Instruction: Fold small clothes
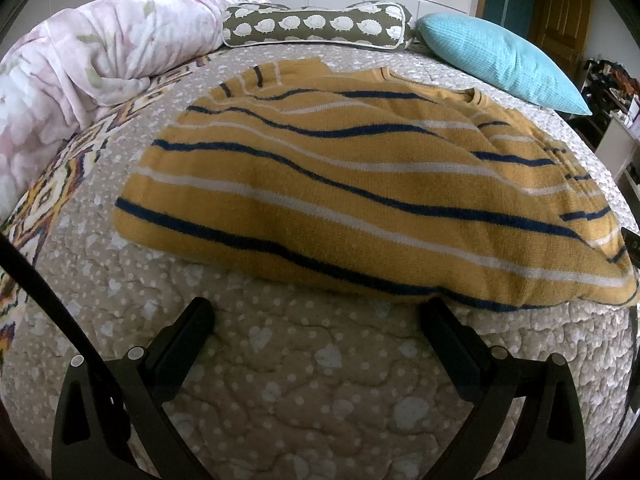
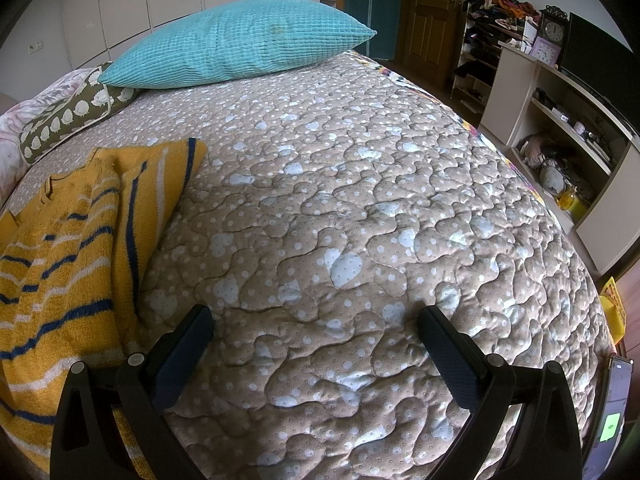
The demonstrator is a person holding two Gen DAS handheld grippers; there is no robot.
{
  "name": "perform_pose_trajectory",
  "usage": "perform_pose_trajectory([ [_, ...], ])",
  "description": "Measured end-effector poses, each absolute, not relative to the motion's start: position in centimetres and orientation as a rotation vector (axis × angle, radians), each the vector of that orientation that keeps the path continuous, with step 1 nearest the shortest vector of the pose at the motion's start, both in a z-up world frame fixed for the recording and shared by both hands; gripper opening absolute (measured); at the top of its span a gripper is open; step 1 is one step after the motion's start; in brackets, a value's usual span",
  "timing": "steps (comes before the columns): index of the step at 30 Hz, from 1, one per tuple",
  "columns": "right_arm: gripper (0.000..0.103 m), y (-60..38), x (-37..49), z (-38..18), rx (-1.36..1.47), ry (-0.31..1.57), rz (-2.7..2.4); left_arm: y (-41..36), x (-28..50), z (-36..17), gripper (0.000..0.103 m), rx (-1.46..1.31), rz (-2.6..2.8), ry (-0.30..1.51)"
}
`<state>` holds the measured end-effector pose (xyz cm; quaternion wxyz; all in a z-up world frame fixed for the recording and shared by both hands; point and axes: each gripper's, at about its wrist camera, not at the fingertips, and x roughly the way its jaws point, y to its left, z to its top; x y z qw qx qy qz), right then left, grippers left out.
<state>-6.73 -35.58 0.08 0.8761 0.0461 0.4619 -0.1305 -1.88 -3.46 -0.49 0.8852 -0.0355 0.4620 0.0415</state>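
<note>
A mustard-yellow knit sweater (image 1: 360, 184) with navy and white stripes lies flat on the quilted bed, its hem toward me and its neckline at the far side. My left gripper (image 1: 318, 312) hovers open just short of the hem, with its right fingertip (image 1: 436, 308) touching the sweater's near edge. In the right wrist view the same sweater (image 2: 64, 248) fills the left edge, one sleeve folded over the body. My right gripper (image 2: 316, 320) stands open over bare quilt to the sweater's right, holding nothing.
The beige quilt (image 2: 360, 208) covers the bed. A teal pillow (image 2: 240, 40), a hedgehog-print bolster (image 1: 316, 24) and a floral duvet (image 1: 88, 60) lie along the far side. Shelves (image 2: 560, 120) stand beyond the bed's right edge; a phone (image 2: 616, 404) sits at the near right.
</note>
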Motion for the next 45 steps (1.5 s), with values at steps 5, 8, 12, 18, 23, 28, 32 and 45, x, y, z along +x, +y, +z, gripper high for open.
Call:
perform_pose_trajectory([
  [5, 0.103, -35.6, -6.7, 0.1, 0.096, 0.964, -0.272, -3.4, -1.8, -0.6, 0.103, -0.076, 0.085, 0.963],
  [8, 0.103, -35.6, -6.7, 0.1, 0.096, 0.964, -0.272, -3.3, -1.6, -0.7, 0.103, -0.074, 0.082, 0.974],
  [12, 0.103, -35.6, -6.7, 0.1, 0.096, 0.964, -0.272, -3.5, -1.5, -0.8, 0.103, -0.074, 0.08, 0.983],
  [18, 0.103, -35.6, -6.7, 0.1, 0.096, 0.964, -0.272, -3.4, -1.5, -0.8, 0.103, -0.073, 0.079, 0.972],
  [23, 0.103, -35.6, -6.7, 0.1, 0.096, 0.964, -0.272, -3.6, -1.6, -0.9, 0.103, -0.073, 0.084, 0.965],
  [28, 0.103, -35.6, -6.7, 0.1, 0.096, 0.964, -0.272, -3.6, -1.7, -1.0, 0.103, -0.074, 0.084, 0.964],
  [32, 0.103, -35.6, -6.7, 0.1, 0.096, 0.964, -0.272, -3.8, -1.8, -0.8, 0.103, -0.071, 0.085, 0.955],
  [45, 0.103, -35.7, -6.7, 0.1, 0.096, 0.964, -0.272, -4.8, -4.8, 1.8, 0.103, 0.005, 0.126, 0.894],
])
